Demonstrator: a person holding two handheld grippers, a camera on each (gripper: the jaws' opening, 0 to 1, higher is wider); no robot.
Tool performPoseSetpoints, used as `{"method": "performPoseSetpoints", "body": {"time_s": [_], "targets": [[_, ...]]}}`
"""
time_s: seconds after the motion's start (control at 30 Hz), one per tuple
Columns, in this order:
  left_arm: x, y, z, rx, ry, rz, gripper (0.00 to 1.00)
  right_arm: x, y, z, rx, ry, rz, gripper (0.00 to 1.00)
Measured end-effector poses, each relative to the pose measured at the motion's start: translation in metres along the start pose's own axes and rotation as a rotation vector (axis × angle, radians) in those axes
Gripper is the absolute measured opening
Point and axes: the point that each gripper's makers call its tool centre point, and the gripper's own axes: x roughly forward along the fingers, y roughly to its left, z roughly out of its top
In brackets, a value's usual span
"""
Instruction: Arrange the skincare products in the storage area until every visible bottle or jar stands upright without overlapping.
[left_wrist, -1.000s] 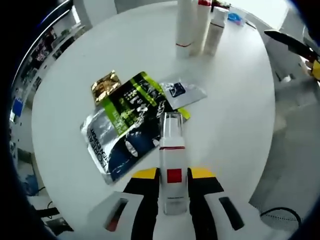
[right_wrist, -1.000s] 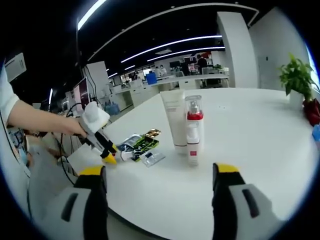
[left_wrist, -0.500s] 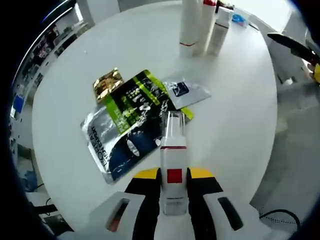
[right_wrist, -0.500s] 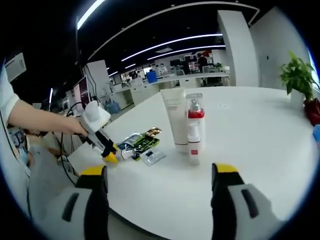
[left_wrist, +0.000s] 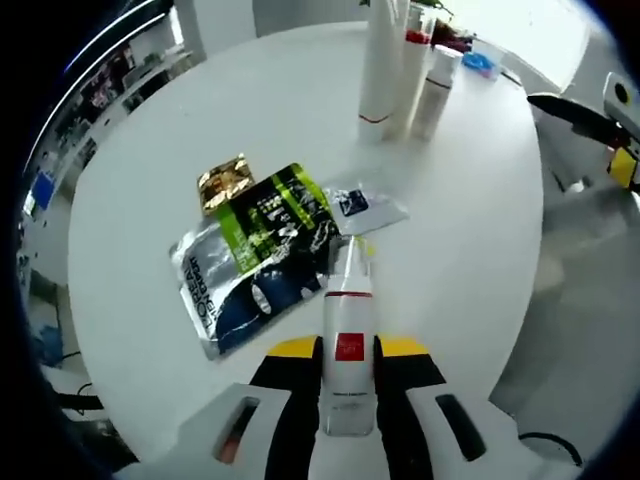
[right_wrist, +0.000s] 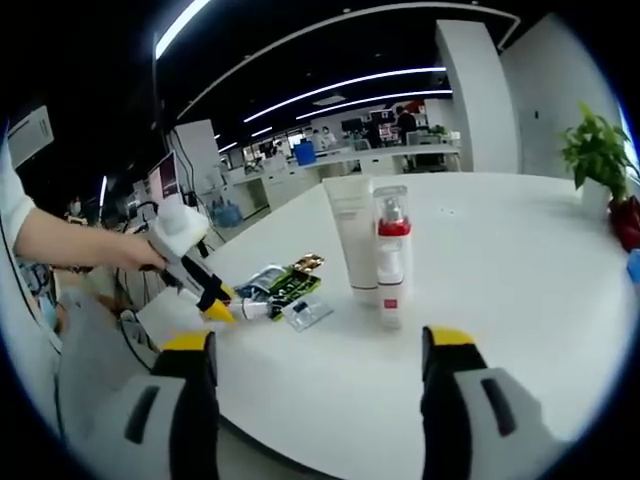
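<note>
In the left gripper view I have the left gripper (left_wrist: 348, 352) clamped on a small white bottle with a red band and a clear cap (left_wrist: 347, 310). Its yellow-tipped black fingers (left_wrist: 293, 349) press the bottle's two sides, and the bottle points forward toward 12 o'clock over the round white counter (left_wrist: 160, 150).

Just beyond the cap lie flat sachets, overlapping one another: a silver and dark-blue foil pouch (left_wrist: 235, 300) at 10 o'clock, a green and black sachet (left_wrist: 268, 207) across it, a small gold foil packet (left_wrist: 224, 180) at 11 o'clock, and a clear sample packet with a dark label (left_wrist: 362, 206) at 12 o'clock. Far across the counter at 12 o'clock stand a tall white tube (left_wrist: 378, 60) and, beside it, a white bottle with a red collar (left_wrist: 406, 68) and a shorter white bottle (left_wrist: 432, 85), close together. The right gripper's dark finger (left_wrist: 572, 108) enters at 2 o'clock.

The right gripper view gives the side aspect. The right gripper (right_wrist: 315, 350) has its fingers (right_wrist: 190, 345) spread wide with nothing between them. The tall white tube (right_wrist: 352, 235) and the red-collared pump bottle (right_wrist: 390, 255) stand upright, touching or nearly so. At 9 o'clock a person's hand (right_wrist: 120, 255) holds the left gripper (right_wrist: 215, 305) with the held bottle (right_wrist: 248, 309) lying roughly level near the sachets (right_wrist: 285, 290). A green potted plant (right_wrist: 595, 155) sits at 2 o'clock.
</note>
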Motion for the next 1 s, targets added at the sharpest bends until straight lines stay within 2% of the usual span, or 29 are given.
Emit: {"method": "performPoseSetpoints", "body": {"time_s": [0.2,0.4,0.63,1.0], "targets": [[-0.006,-0.014,0.001,-0.043,-0.049,-0.022,0.16,0.001,0.002,-0.002,-0.007,0.009,0.006,0.84],[-0.016,-0.029,0.012,-0.06,-0.115,-0.026,0.16,0.001,0.004,-0.002,-0.002,0.015,0.018,0.83],[-0.037,-0.045,0.037,-0.068,-0.232,-0.026,0.16,0.002,0.007,-0.004,0.006,0.022,0.035,0.82],[-0.06,-0.066,0.065,-0.057,-0.363,-0.032,0.16,0.001,0.008,-0.002,0.05,0.012,0.051,0.8]]}}
